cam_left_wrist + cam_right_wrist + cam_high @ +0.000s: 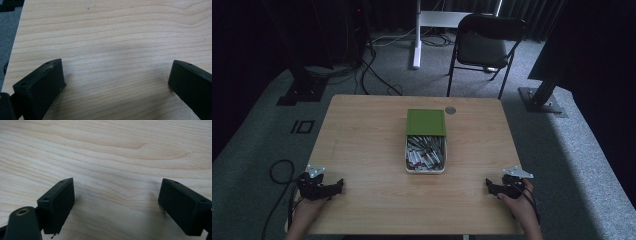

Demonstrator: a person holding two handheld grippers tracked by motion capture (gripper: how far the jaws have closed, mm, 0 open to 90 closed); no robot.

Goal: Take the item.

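white box [425, 155] of small packets sits mid-table [362, 150], its green lid [426, 122] slid toward the far edge | left gripper [337, 186] at near-left corner, jaws spread wide, nothing in them | right gripper [488, 186] at near-right corner, same deal, wide apart over bare wood

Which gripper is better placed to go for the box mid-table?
Marginally the right gripper, as a judgement. The box sits slightly right of centre, green lid slid back. Both it and the left gripper rest open at the near edge, on bare table.
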